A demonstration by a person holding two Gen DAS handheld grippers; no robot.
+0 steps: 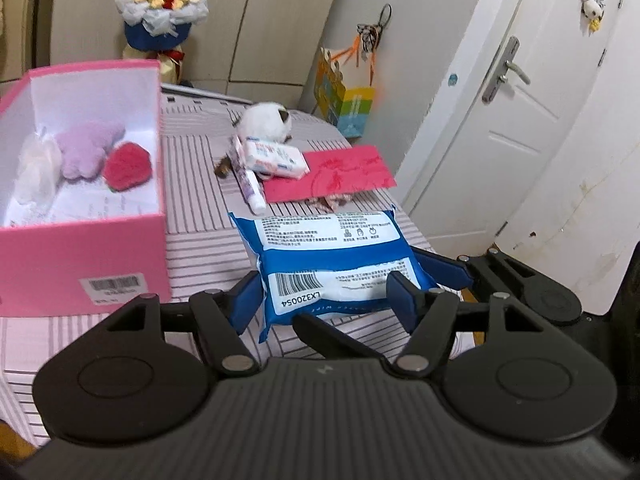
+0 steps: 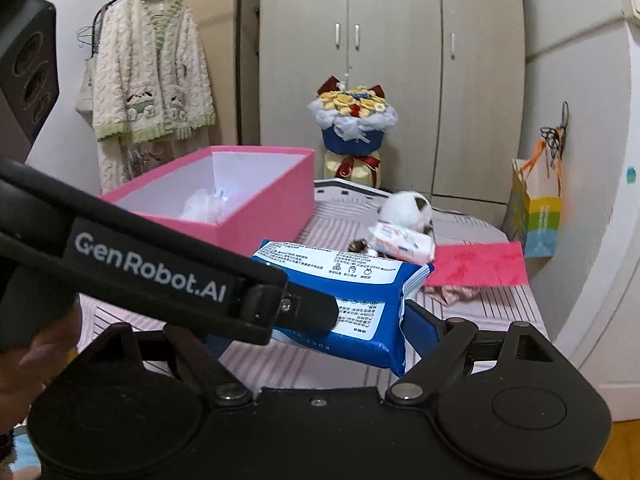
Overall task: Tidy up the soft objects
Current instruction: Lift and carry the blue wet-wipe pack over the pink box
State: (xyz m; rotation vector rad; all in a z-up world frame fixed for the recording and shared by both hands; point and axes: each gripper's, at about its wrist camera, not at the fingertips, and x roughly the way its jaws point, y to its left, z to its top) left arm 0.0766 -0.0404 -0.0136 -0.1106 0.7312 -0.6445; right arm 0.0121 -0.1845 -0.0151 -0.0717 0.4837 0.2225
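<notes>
Wipes pack [image 1: 332, 256] clamped between left tool [image 1: 326, 296] and right tool [image 2: 312, 320], lifted toward pink box [image 1: 80, 256].

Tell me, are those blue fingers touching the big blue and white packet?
Touching. The left wrist view shows the left gripper with its blue fingers pressed against both sides of the wipes packet.

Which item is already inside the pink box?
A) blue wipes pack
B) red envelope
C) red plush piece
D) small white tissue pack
C: in the left wrist view the red plush piece lies inside the pink box, beside a lilac plush; the other three items are all outside the box.
</notes>
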